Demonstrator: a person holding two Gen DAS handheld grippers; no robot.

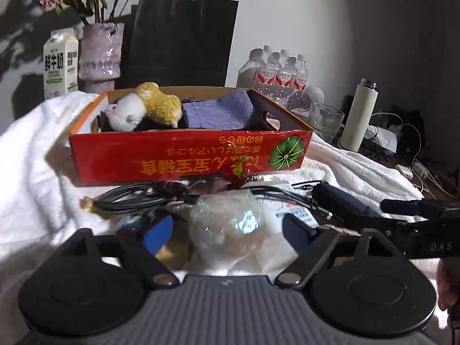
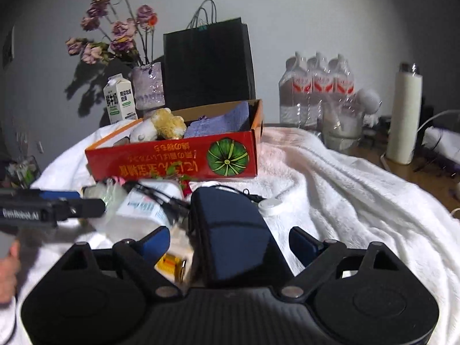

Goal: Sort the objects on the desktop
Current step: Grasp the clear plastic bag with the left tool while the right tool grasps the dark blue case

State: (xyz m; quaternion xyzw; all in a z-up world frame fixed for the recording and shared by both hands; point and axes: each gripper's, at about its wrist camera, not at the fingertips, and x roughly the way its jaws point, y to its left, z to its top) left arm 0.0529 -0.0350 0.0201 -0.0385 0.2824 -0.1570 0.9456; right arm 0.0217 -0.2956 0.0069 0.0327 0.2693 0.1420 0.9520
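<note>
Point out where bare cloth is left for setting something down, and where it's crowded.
Free: the white blanket right of the red box, toward the white bottle, and the stretch left of the box. Crowded: the strip before the box, with cables, dark case and plastic wrap.

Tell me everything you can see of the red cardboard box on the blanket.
The red cardboard box is a shallow open tray with plain brown inner walls and a hand slot in its right end. Its front shows upside-down yellow lettering and a green pumpkin picture. It sits on the white blanket, holding a plush toy and a folded purple cloth. Black cables lie against its front.
</note>
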